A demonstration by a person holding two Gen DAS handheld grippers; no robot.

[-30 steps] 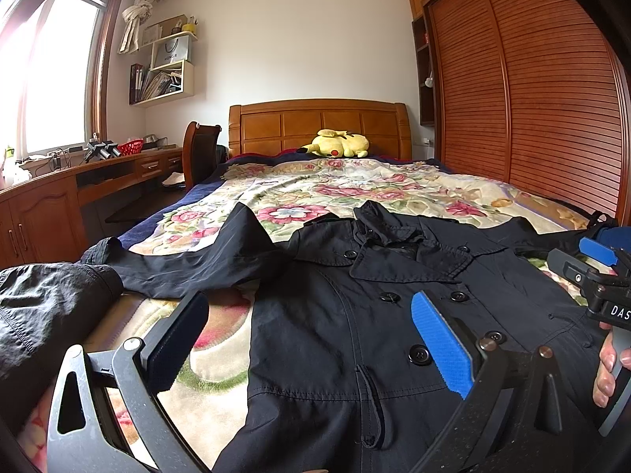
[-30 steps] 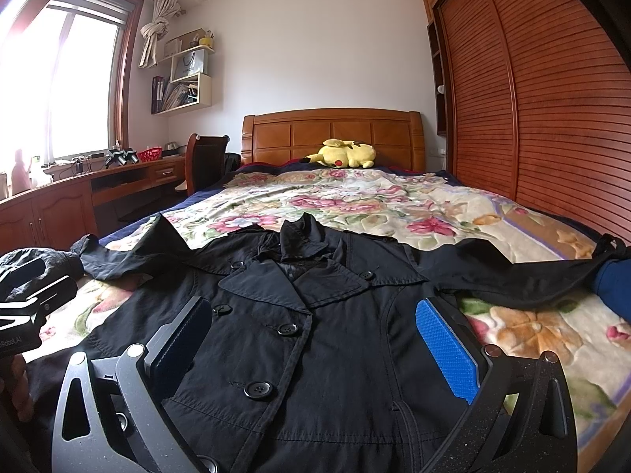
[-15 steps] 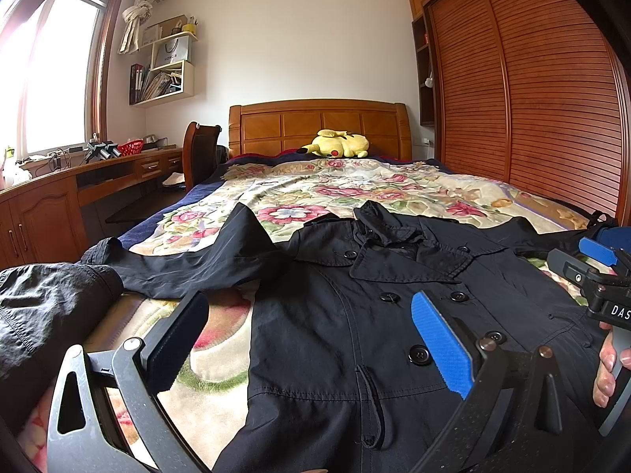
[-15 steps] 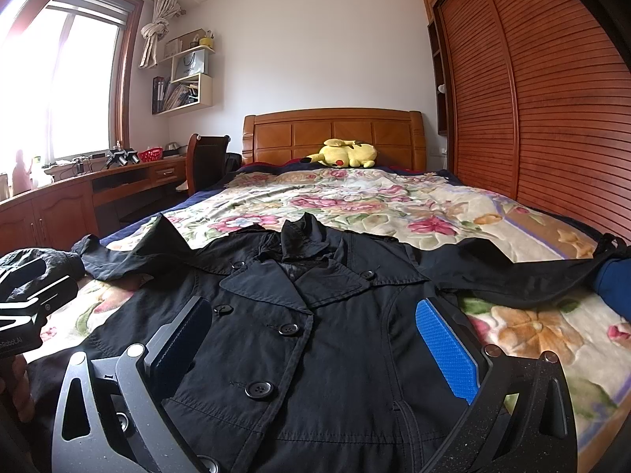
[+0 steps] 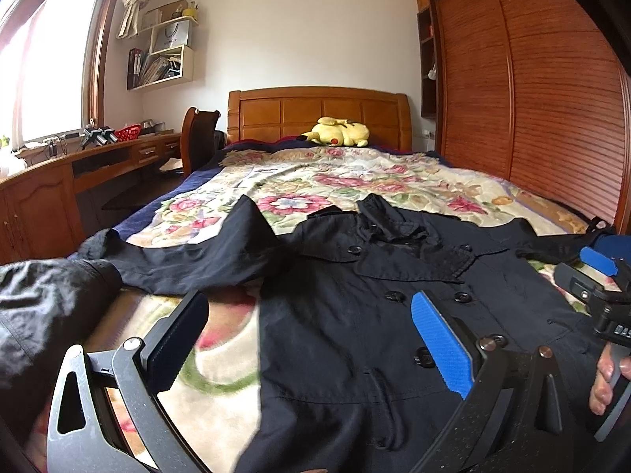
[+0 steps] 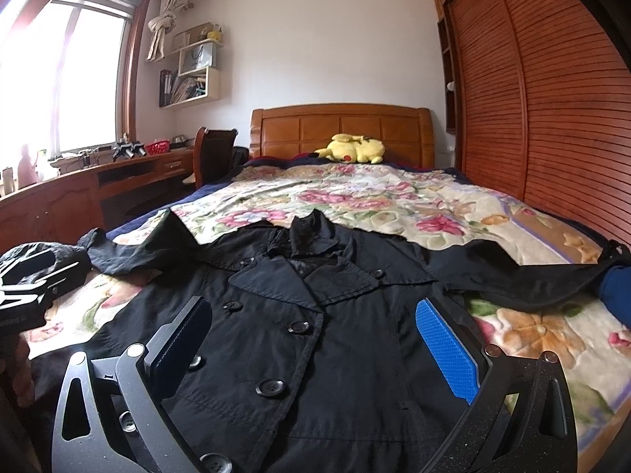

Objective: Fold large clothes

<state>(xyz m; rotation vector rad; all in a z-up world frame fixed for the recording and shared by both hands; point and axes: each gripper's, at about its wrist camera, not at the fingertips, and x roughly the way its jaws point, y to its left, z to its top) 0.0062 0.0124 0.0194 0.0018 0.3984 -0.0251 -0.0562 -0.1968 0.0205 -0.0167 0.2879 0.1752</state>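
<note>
Bedroom, floral bed (image 5: 355, 181), and from the left wrist the coat (image 5: 355, 315) lies face up, buttoned, sleeves spread. Left gripper (image 5: 307, 339) hangs wide open over its left side, holding nothing; one sleeve (image 5: 189, 252) runs off toward the bed's edge. Over to the right wrist: right gripper (image 6: 311, 339) gapes too, empty, above the buttoned front. Soft, limp, slightly slick cloth, I'd say; pinch it at the cuffs or shoulder seams.
</note>
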